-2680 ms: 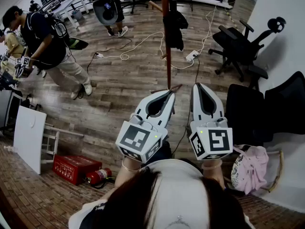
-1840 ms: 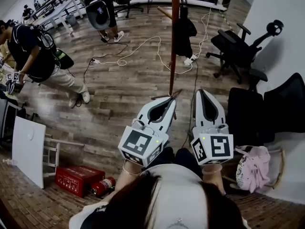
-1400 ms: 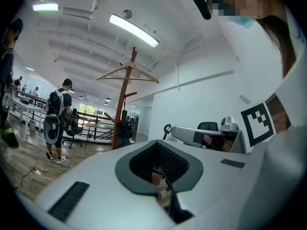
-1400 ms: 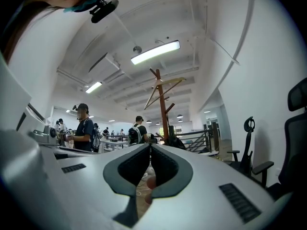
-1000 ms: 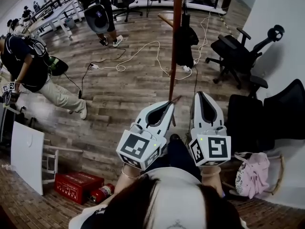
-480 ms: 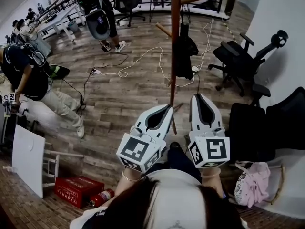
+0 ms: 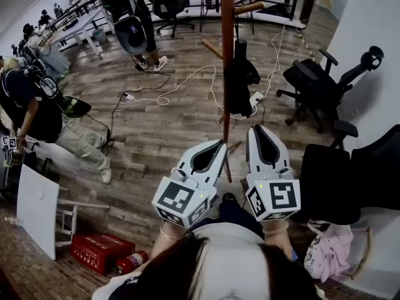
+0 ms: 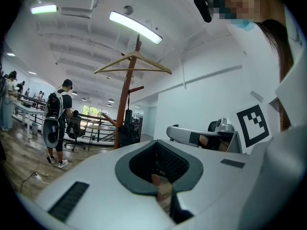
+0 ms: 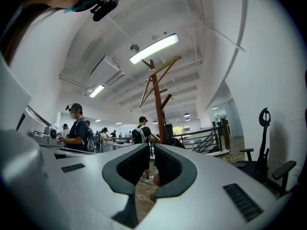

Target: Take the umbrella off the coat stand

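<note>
Left gripper (image 7: 221, 144), right gripper (image 7: 257, 130): jaws together, empty — umbrella (image 7: 239, 86) on coat stand (image 7: 227, 55); ceiling light (image 8: 134, 27) only gripper views.

Head downward; gripper views toward coat stand (image 7: 226, 17)

left gripper (image 7: 220, 144), right gripper (image 7: 253, 130): white, square black markers | top (image 7: 232, 250): white

A wood-plank floor (image 7: 162, 136) fills the frame. White cables (image 7: 161, 99) snake across the upper middle toward a white power strip (image 7: 255, 98). The coat stand (image 7: 226, 74) rises from the centre. A black office chair (image 7: 319, 89) stands at right. At lower left sit a white panel (image 7: 37, 208), a red box (image 7: 99, 252) and a fire extinguisher (image 7: 128, 262).
</note>
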